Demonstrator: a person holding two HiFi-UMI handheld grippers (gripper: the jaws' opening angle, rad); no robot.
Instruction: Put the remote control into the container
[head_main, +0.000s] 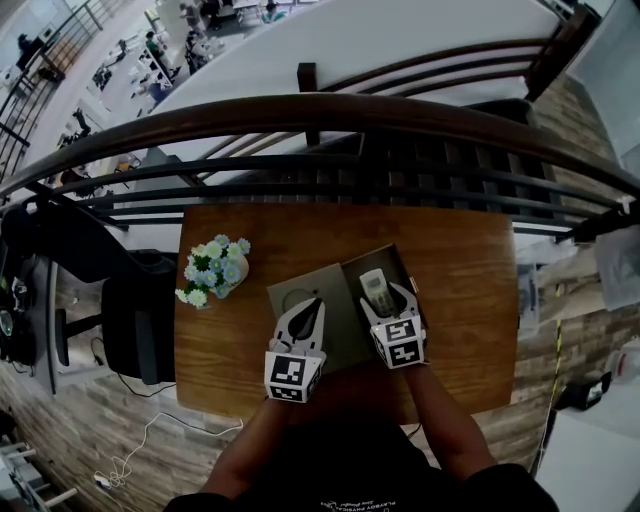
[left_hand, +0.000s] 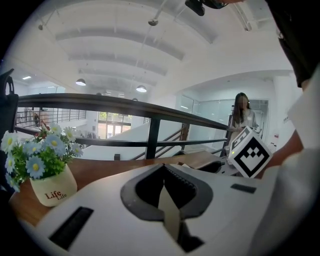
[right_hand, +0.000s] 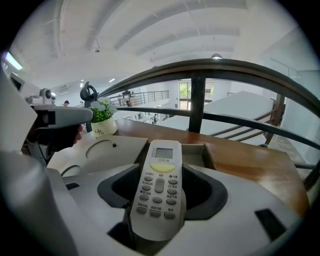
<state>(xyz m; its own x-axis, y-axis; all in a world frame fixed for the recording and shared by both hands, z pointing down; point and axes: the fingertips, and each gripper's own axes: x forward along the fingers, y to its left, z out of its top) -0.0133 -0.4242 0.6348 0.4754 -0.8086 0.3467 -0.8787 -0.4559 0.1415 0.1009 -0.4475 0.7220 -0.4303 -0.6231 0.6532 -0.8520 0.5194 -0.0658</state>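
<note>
A white remote control (right_hand: 159, 192) with grey buttons lies between the jaws of my right gripper (right_hand: 160, 172), which is shut on it. The remote (head_main: 374, 287) hangs over the open compartment of a grey-beige container (head_main: 397, 260) in the middle of the wooden table (head_main: 460, 290); its front end reaches over the container's near wall (right_hand: 194, 153). The container's lid (head_main: 345, 330) lies flat to the left. My left gripper (head_main: 308, 312) hovers over that lid with its jaws closed together, holding nothing. In the left gripper view, the left gripper (left_hand: 165, 187) points across the table.
A pot of blue and white flowers (head_main: 212, 270) stands on the table's left side, left of the lid (right_hand: 107, 150). A dark railing (head_main: 330, 110) runs past the table's far edge. A person (left_hand: 242, 112) stands far off in the background.
</note>
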